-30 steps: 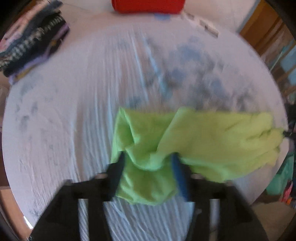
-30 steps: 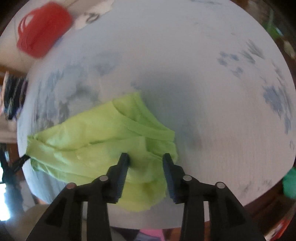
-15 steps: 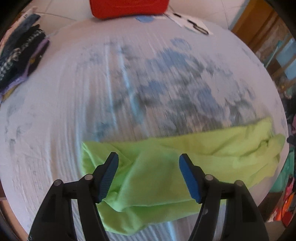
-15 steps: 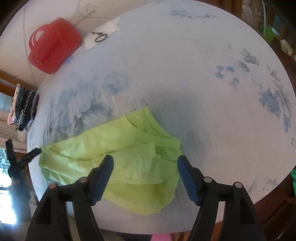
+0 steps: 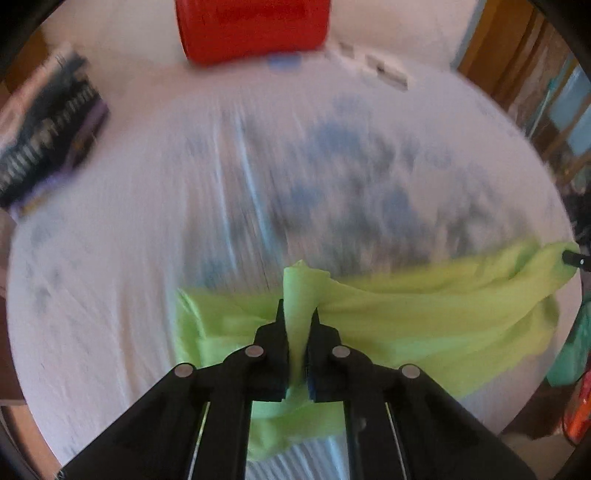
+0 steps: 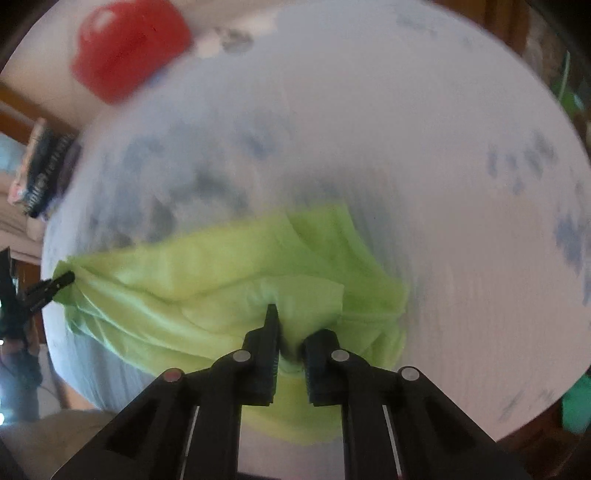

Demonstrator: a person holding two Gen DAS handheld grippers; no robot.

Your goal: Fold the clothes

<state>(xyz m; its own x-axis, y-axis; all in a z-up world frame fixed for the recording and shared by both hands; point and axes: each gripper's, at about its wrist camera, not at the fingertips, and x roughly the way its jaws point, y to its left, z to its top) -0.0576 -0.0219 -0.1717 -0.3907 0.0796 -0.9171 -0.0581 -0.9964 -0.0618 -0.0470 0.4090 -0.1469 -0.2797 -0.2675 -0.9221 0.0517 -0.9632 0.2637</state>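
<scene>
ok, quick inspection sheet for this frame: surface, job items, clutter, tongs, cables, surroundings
Surface: white cloth with blue print, wrinkled, motion-blurred.
Job's things: lime-green garment, bunched, strung between both tongs near the front edge.
Clutter: folded clothes stack far left; red container at the far edge; papers beside it.
Grippers: left tongs shut on a fabric ridge; right tongs pinching a fold.
Cables: nothing seen.
Surroundings: wooden furniture, blurred.
</scene>
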